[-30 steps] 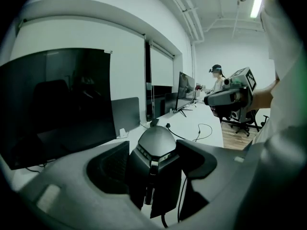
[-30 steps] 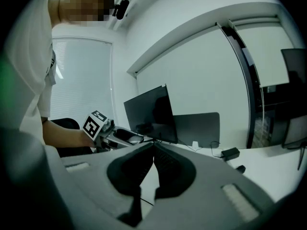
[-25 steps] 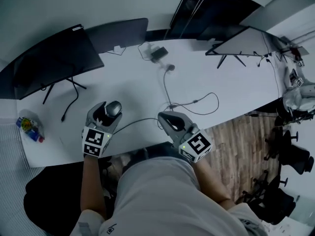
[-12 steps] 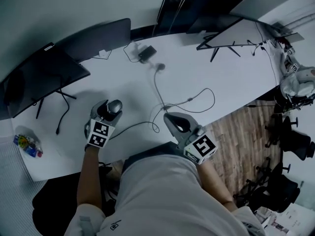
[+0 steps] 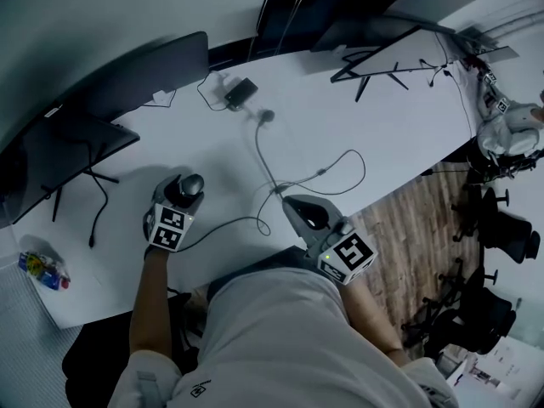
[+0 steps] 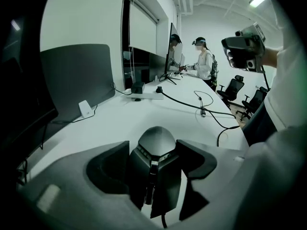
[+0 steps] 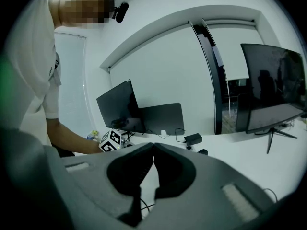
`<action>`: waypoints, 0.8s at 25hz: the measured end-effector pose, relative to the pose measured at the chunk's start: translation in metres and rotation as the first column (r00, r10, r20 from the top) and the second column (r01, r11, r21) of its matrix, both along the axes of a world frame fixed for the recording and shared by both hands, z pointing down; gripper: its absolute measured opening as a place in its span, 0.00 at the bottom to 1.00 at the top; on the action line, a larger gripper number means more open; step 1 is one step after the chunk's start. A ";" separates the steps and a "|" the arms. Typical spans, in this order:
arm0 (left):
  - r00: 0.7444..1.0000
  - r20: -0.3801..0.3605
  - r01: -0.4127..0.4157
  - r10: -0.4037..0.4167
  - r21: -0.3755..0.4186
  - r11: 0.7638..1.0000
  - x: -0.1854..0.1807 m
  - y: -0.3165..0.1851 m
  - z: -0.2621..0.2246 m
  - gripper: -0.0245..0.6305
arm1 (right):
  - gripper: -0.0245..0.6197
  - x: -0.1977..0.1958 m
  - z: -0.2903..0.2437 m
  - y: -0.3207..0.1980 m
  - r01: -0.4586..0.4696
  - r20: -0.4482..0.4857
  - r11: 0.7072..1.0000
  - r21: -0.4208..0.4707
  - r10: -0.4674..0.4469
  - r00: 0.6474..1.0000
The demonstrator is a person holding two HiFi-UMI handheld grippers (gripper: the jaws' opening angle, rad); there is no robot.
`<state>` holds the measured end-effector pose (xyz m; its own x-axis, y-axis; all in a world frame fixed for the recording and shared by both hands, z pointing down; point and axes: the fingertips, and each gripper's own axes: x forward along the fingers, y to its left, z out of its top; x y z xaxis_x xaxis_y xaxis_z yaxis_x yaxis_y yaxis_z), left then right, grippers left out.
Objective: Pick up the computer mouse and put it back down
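- The computer mouse [image 6: 157,140] is held between the jaws of the left gripper [image 6: 153,150], with its rounded back pointing away from the camera and its buttons and wheel turned toward it.
- The jaws are closed narrowly against the two flanks of the mouse; contact is seen on both sides.
- The mouse is located over the near left part of the white desk [image 5: 357,134], well short of the monitors at the rear.
- Whether the mouse is lifted or resting on the desk cannot be determined from either view.
- The mouse cable [image 5: 229,222] is routed from the mouse across the desk toward the right.
- The right gripper [image 7: 153,147] is held at the near desk edge, apart from the mouse; its jaws are brought together tip to tip and nothing is carried between them.
- Progress is judged as follows: the grasp is made. Setting the mouse flat on the desk and opening the left jaws are not yet done.
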<state>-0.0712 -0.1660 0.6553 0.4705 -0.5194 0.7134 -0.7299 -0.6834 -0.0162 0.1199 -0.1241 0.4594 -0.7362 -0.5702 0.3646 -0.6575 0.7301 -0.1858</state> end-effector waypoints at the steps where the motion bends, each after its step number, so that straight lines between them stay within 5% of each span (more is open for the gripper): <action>1: 1.000 -0.001 -0.002 0.002 -0.003 1.000 0.000 -0.002 0.003 0.52 | 0.04 0.000 0.001 -0.002 -0.002 -0.003 1.000 -0.002 0.002 1.000; 11: 1.000 -0.022 -0.001 0.000 -0.032 0.999 0.000 -0.013 0.022 0.52 | 0.04 -0.004 0.008 -0.014 -0.013 -0.013 1.000 -0.024 0.012 1.000; 20: 0.998 0.049 -0.049 0.051 -0.031 0.998 -0.004 -0.008 0.037 0.52 | 0.04 -0.013 0.009 -0.016 -0.003 -0.021 1.000 -0.027 0.002 1.000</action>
